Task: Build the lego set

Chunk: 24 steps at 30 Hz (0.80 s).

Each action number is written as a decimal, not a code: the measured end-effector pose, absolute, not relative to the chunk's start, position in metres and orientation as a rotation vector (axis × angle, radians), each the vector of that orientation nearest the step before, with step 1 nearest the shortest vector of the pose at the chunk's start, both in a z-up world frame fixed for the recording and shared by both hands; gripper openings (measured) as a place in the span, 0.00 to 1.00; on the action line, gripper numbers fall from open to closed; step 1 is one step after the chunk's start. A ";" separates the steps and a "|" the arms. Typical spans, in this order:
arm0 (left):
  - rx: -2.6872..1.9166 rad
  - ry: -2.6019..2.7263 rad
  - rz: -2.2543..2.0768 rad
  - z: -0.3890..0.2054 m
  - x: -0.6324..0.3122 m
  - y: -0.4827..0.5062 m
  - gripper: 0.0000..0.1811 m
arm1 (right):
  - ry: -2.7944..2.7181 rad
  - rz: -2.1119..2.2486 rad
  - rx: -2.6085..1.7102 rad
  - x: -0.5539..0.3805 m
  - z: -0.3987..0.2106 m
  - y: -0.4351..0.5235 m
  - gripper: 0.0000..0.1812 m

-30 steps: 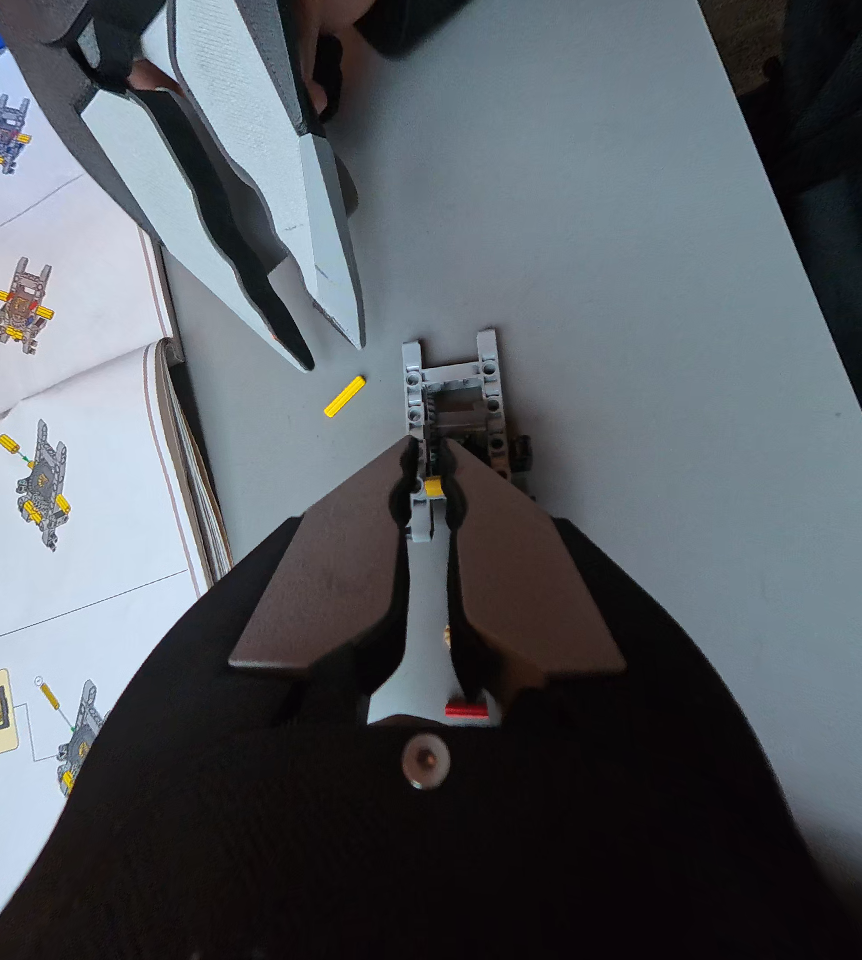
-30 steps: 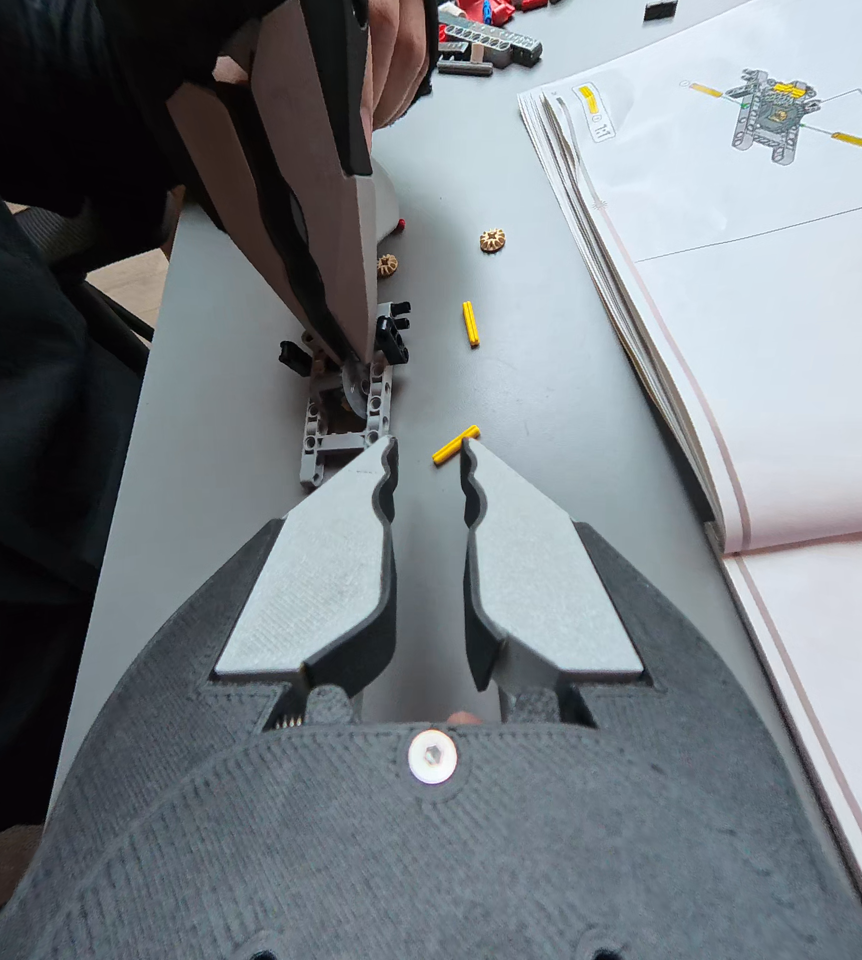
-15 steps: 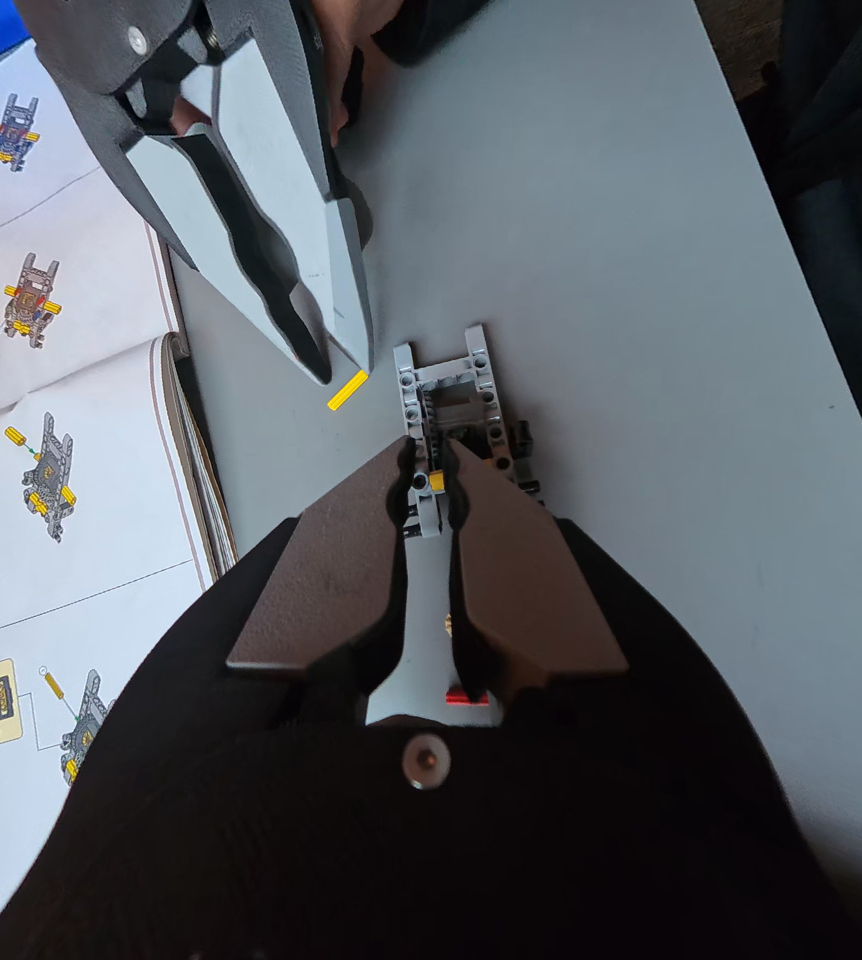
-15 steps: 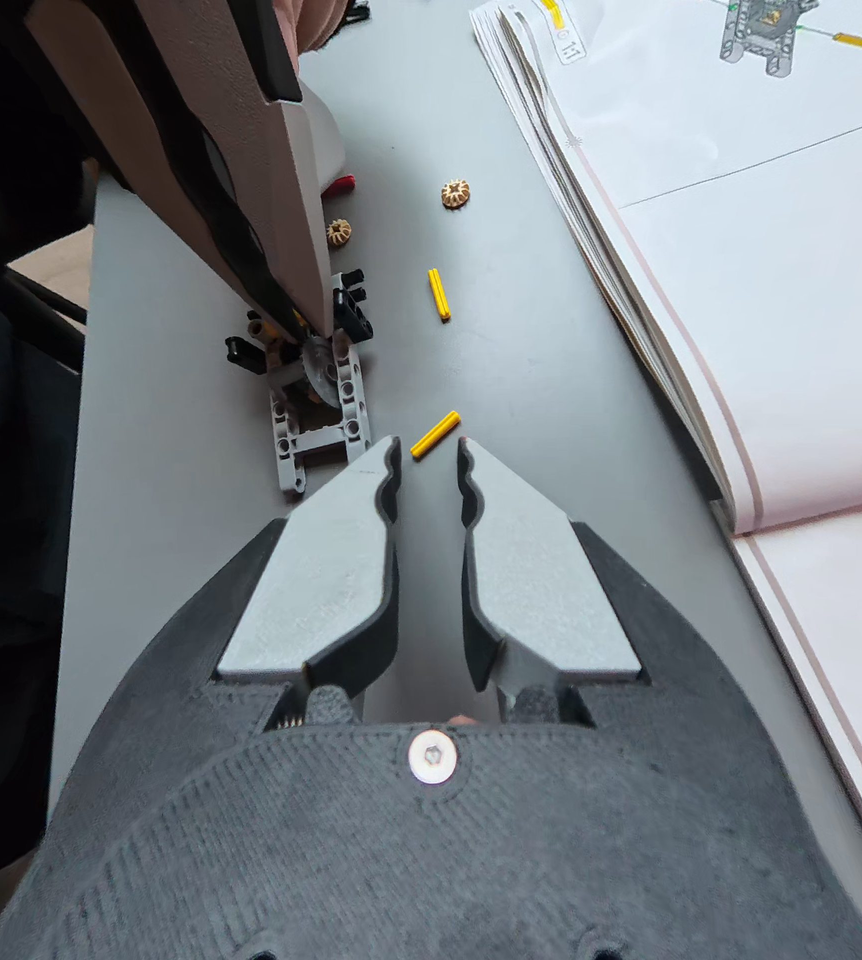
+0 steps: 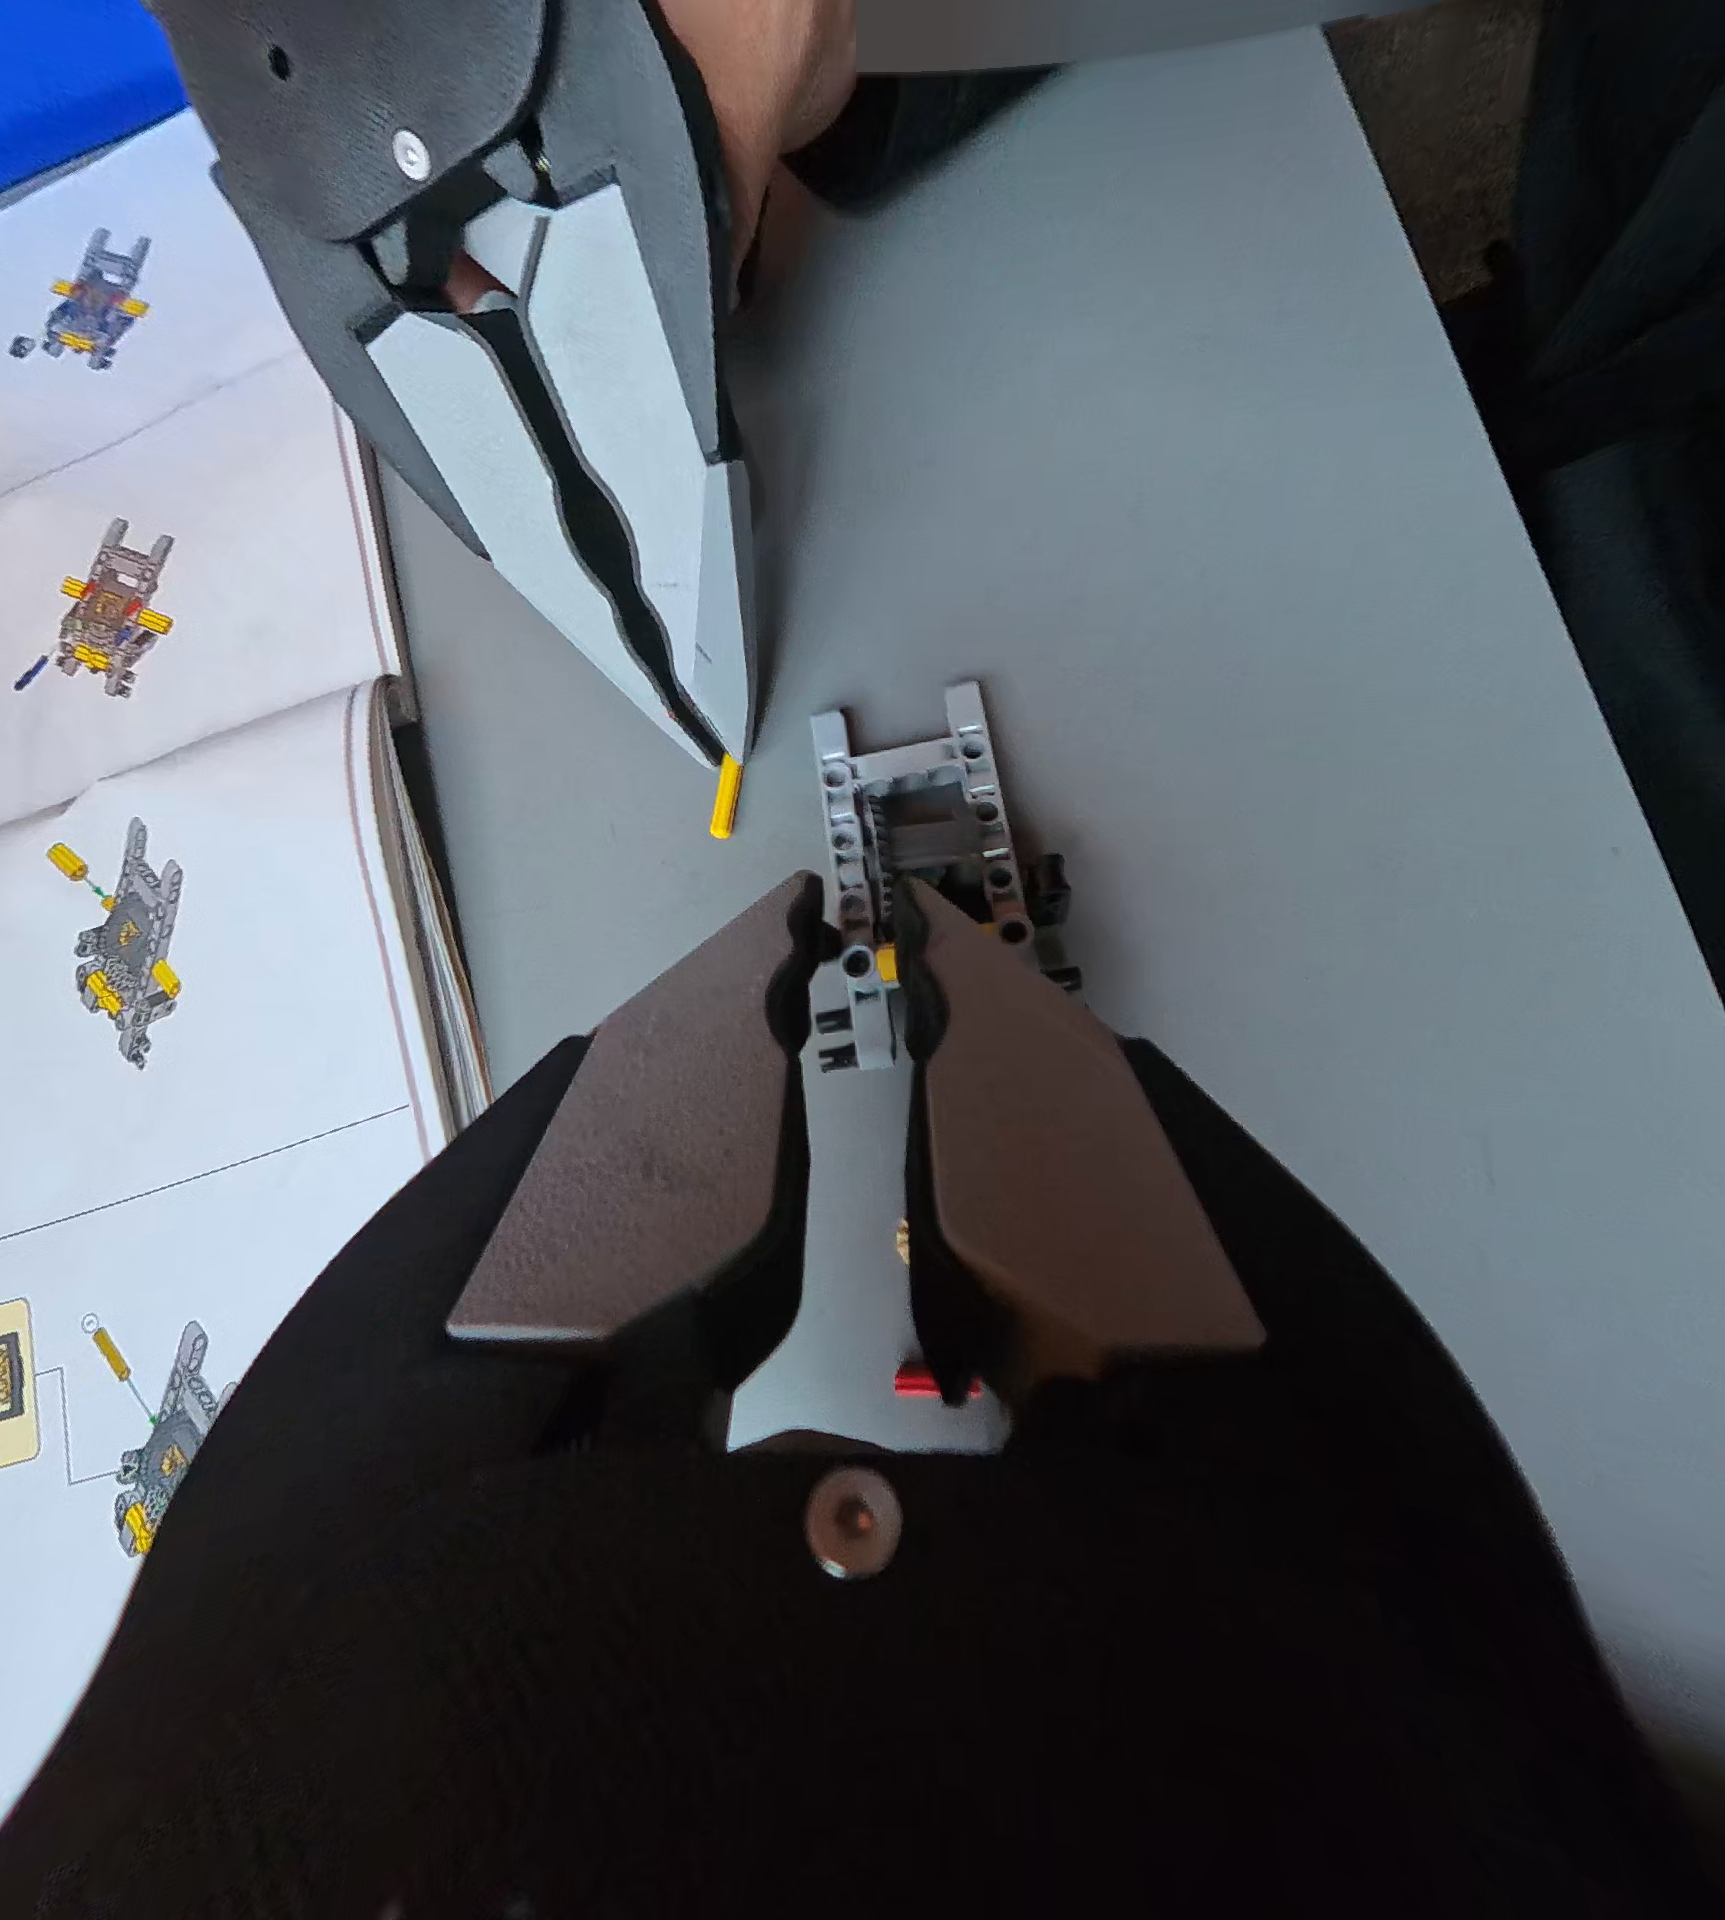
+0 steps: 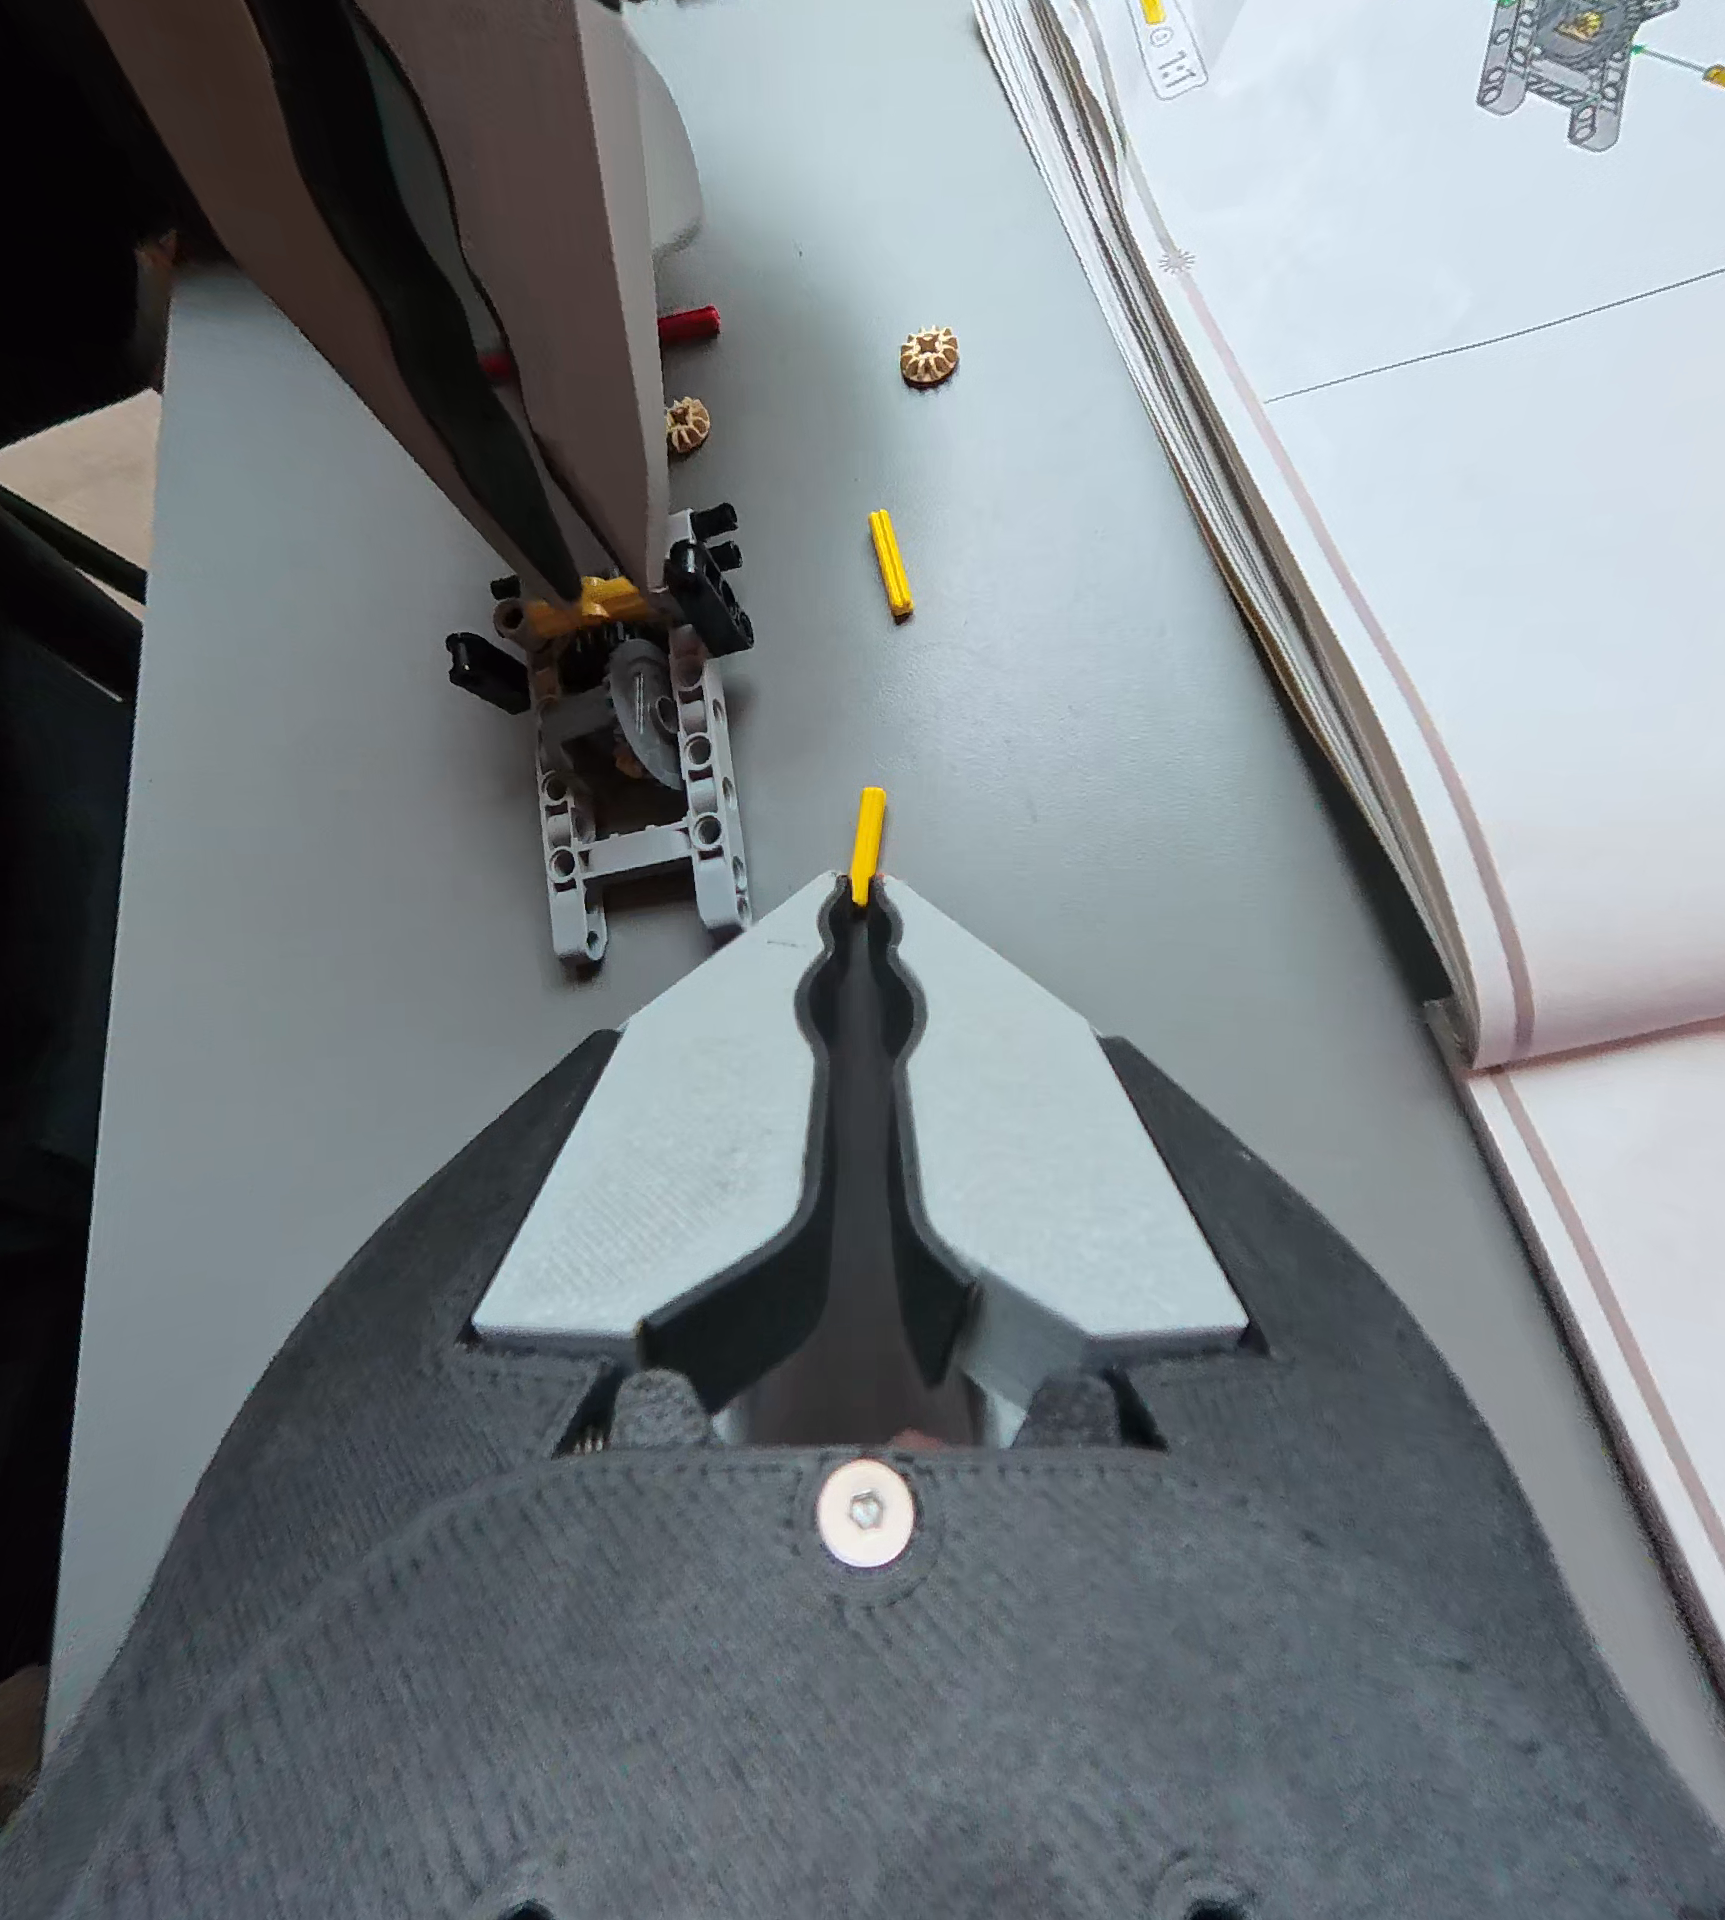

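Right wrist view: we see the grey table bearing the open instruction booklet at right. Our left gripper clamps the grey lego frame at its far yellow end; the frame lies flat. Our right gripper, fingers closed, pinches one yellow axle. Another yellow axle and two tan gears lie beyond.

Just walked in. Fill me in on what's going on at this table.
A person is building a lego set with two handheld grippers. The left gripper is shut on the grey lego frame, pinning it to the grey table. The right gripper has pinched one end of a yellow axle beside the frame. Another yellow axle, two tan gears and the open instruction booklet lie nearby.
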<state>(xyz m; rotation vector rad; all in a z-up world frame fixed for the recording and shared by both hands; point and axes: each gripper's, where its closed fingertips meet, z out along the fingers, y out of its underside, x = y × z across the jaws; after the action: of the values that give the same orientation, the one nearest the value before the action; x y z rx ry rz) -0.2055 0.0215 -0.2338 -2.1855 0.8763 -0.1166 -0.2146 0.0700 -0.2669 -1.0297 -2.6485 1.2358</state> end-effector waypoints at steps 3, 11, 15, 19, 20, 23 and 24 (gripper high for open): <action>-2.194 0.784 -0.079 -0.228 -0.215 0.030 0.05 | -2.638 1.256 -1.001 -0.215 -0.264 0.070 0.00; -2.283 0.687 -0.077 -0.239 -0.222 0.042 0.07 | -2.625 1.224 -0.944 -0.216 -0.262 0.069 0.00; -2.279 0.681 -0.070 -0.238 -0.223 0.042 0.06 | -2.614 1.243 -0.871 -0.213 -0.254 0.069 0.07; -2.293 0.658 -0.081 -0.240 -0.226 0.043 0.07 | -2.645 1.171 -0.855 -0.213 -0.263 0.071 0.07; -2.295 0.651 -0.082 -0.239 -0.227 0.044 0.07 | -2.654 1.164 -0.844 -0.212 -0.264 0.070 0.06; -2.302 0.629 -0.092 -0.239 -0.228 0.045 0.07 | -2.671 1.155 -0.826 -0.211 -0.267 0.066 0.06; -2.306 0.622 -0.099 -0.239 -0.228 0.046 0.07 | -2.674 1.157 -0.825 -0.211 -0.267 0.066 0.06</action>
<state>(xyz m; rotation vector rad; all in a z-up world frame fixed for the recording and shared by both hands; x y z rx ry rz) -0.2277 0.0459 -0.2391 -2.3060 0.6220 -0.0991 -0.2108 0.0655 -0.2673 -0.8250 -2.6737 1.1570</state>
